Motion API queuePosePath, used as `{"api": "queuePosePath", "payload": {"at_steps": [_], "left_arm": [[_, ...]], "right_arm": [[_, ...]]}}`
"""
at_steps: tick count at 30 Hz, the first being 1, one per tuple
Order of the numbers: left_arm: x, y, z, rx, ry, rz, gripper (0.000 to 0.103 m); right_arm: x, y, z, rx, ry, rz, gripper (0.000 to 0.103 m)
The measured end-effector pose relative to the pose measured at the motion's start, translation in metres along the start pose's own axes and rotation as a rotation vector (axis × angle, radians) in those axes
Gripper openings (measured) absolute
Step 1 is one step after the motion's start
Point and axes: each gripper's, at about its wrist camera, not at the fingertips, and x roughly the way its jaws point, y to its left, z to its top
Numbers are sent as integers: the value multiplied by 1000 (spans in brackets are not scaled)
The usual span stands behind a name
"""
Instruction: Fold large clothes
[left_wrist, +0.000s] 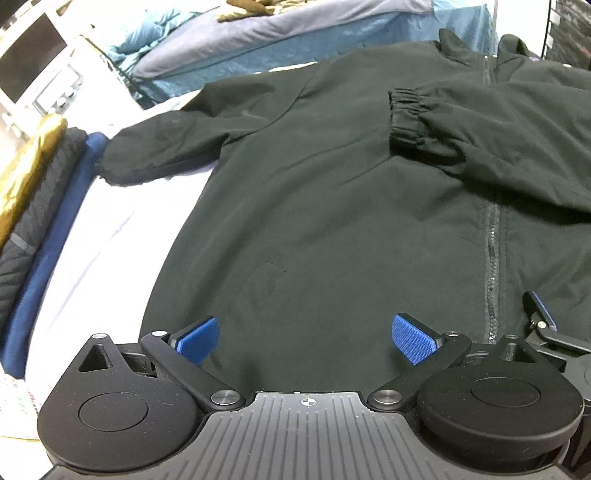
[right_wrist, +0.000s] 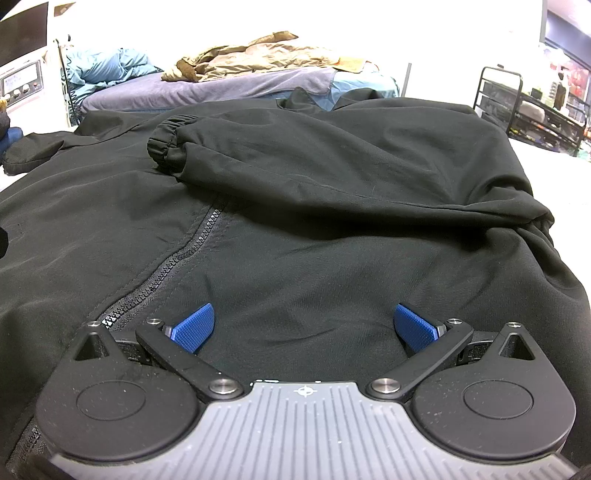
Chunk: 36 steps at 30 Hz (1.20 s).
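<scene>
Now the black jacket (left_wrist: 314, 206) lies spread flat, front up, on the white table (left_wrist: 103, 236), its zip (right_wrist: 177, 258) running up the middle. One sleeve (right_wrist: 332, 173) is folded across the chest, its elastic cuff (right_wrist: 166, 142) resting left of the zip line. The other sleeve (left_wrist: 155, 151) reaches out sideways over the table, its end close to the clothes stacked there.

Left claw (left_wrist: 304, 338) sits low over the hem, left of the zip, its blue pads (left_wrist: 197, 341) spread wide apart with nothing between them but the cloth underneath. Right claw (right_wrist: 304, 326) is over the hem on the other side of the zip, pads (right_wrist: 415, 326) just as wide, gripping nothing. In the left view, a tip of the right claw shows at the far right, just past the zip.

Out at the table's left edge, a stack of folded clothes: something navy (left_wrist: 48, 236), a dark ribbed piece (left_wrist: 33, 221), a shiny gold one (left_wrist: 26, 166). Behind the jacket, blue and grey bedding (right_wrist: 207, 88) with a tan garment (right_wrist: 258, 55) heaped on top. A black wire rack (right_wrist: 532, 110) stands far right.
</scene>
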Motion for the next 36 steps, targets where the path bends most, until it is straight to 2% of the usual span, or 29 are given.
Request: {"api": "queuePosePath", "payload": {"at_steps": [4, 10, 14, 20, 24, 27, 30, 32, 36], "left_arm": [[5, 7, 1, -17, 43, 23, 103], [16, 5, -4, 8, 162, 117, 103], [23, 2, -6, -20, 215, 128, 103], [20, 9, -7, -70, 177, 86, 103], [25, 32, -5, -131, 153, 45, 103], [32, 64, -1, -171, 117, 7, 103], [47, 114, 8, -209, 80, -42, 103], [60, 155, 17, -241, 64, -40, 103], [84, 249, 46, -327, -35, -40, 103]], "right_arm": [[0, 0, 0, 0, 0, 0, 103], [0, 0, 0, 0, 0, 0, 103], [0, 0, 0, 0, 0, 1, 103], [0, 0, 0, 0, 0, 1, 103], [0, 0, 0, 0, 0, 1, 103], [0, 0, 0, 0, 0, 1, 103], [0, 0, 0, 0, 0, 1, 103], [0, 0, 0, 0, 0, 1, 103], [0, 0, 0, 2, -1, 1, 103]]}}
